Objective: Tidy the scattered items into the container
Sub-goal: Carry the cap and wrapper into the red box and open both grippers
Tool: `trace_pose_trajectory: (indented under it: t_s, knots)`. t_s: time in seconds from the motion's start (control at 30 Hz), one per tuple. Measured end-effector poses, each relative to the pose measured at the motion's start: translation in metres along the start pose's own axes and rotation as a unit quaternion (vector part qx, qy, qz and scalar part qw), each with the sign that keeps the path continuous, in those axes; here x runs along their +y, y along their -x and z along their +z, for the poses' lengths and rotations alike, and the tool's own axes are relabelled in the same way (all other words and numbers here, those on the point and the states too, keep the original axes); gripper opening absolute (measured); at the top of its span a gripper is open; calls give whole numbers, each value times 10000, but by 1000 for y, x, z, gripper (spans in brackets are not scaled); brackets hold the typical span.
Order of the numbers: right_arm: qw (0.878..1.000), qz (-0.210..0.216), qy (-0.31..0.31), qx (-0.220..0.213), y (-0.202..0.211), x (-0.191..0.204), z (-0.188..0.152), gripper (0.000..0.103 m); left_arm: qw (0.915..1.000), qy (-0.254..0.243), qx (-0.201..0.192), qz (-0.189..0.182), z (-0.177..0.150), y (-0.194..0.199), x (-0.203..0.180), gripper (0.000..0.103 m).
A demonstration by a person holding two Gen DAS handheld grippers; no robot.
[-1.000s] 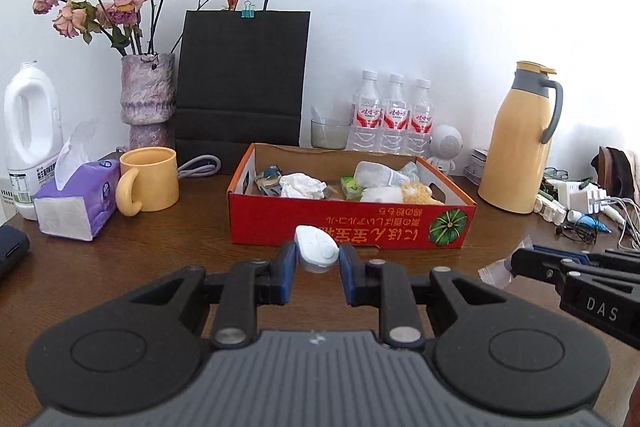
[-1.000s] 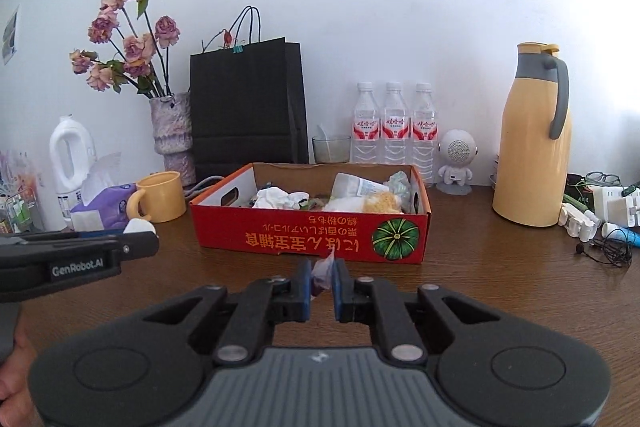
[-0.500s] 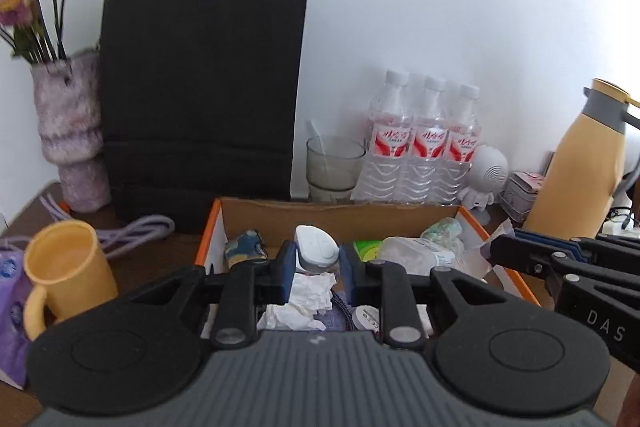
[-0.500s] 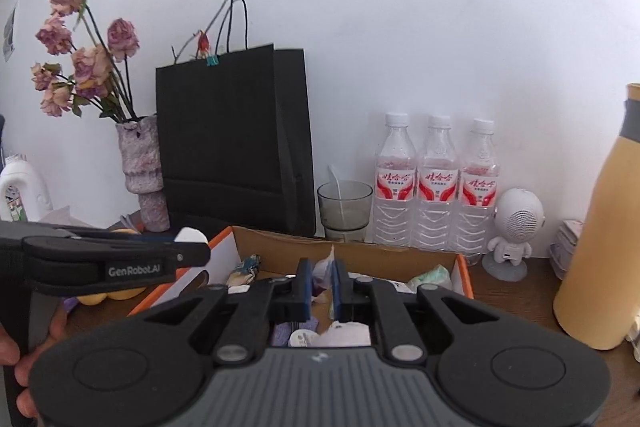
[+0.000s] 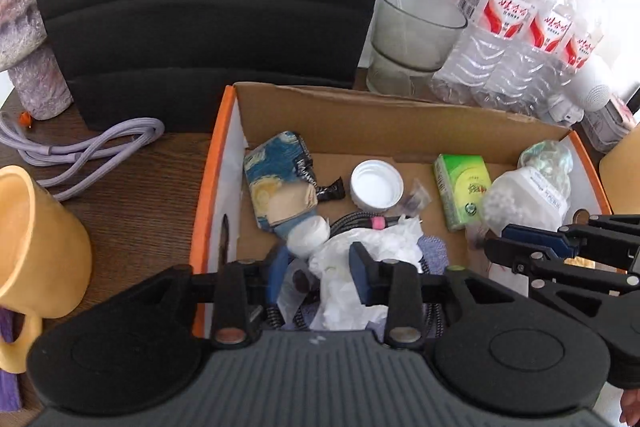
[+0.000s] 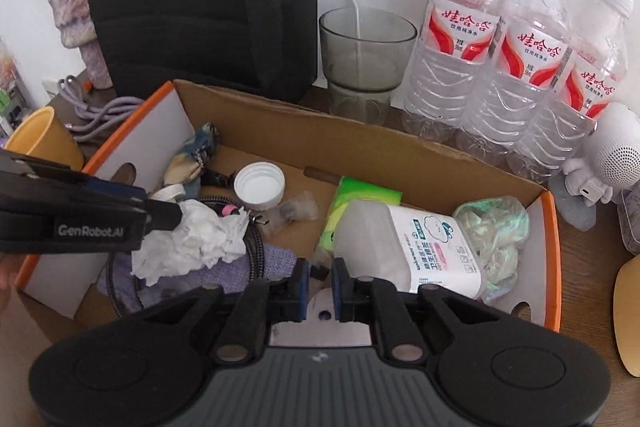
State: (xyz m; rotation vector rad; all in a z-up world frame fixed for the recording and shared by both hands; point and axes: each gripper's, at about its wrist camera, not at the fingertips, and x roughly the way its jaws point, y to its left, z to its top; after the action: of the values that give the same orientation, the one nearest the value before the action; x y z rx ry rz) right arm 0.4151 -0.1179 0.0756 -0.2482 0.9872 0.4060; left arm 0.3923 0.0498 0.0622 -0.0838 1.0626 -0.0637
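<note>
Looks nearly done: cardboard box [image 5: 400, 123] already holding crumpled tissue [image 5: 360, 267], a ribbed white cap [image 5: 376, 183], a glossy green packet [image 5: 464, 191], a soft wipes pack [image 6: 420, 243] and braided cable [image 5: 352, 221]. Hovering over it with left gripper [image 5: 318, 259] spread, a smooth white oval [image 5: 307, 237] loose in the box beside its finger. Cannot tell whether the narrowly parted right gripper [image 6: 320, 273] pinches the pale scrap [image 6: 320, 311] under it

Both wrist views close above the cardboard box [image 5: 400, 115], angled down (slightly forward), sharing its contents, water bottles [image 6: 460, 39] behind
</note>
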Motion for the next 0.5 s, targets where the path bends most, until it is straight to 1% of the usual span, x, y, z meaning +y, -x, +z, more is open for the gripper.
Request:
trace_pose_trajectory:
  t_s: [0.03,0.07,0.1,0.13,0.17,0.23,0.27,0.3,0.33,0.37,0.4,0.43,0.47,0.5]
  knots:
    - [10000,-9,-6,68,0,1,1,18,10000,-13,-8,10,2,5,2,52]
    - [9999,43,-46,102,3,1,4,25,10000,-48,-15,13,4,11,3,58]
    - [9998,119,-124,84,10,0,6,30,9999,-101,-26,29,7,19,3,73]
    - [9995,209,-221,66,17,-3,10,42,9999,-101,-74,35,10,27,4,78]
    - [9986,357,-377,86,26,-8,15,52,9999,-81,-61,41,12,33,4,80]
    - [9957,574,-670,271,38,-20,24,60,9996,-50,48,269,19,46,0,87]
    - [9944,585,-779,418,42,-25,28,66,9995,-8,91,306,22,52,-1,89]
    - [9932,549,-857,568,47,-29,31,69,9995,80,133,273,25,59,-1,91]
    - [9918,484,-958,688,53,-35,32,74,9994,186,194,214,27,65,-1,96]
    - [9905,417,-1040,803,59,-40,32,82,9991,282,273,157,28,71,-1,98]
    - [9892,382,-1088,909,64,-45,30,86,9984,421,371,57,29,78,-1,102]
    - [9884,369,-1105,977,71,-48,28,89,9972,581,455,-73,28,82,-1,103]
    - [9881,340,-1097,1023,77,-51,24,89,9960,684,556,-171,26,84,-2,103]
    - [9881,301,-1097,1034,82,-52,21,89,9951,705,661,-186,23,86,-4,103]
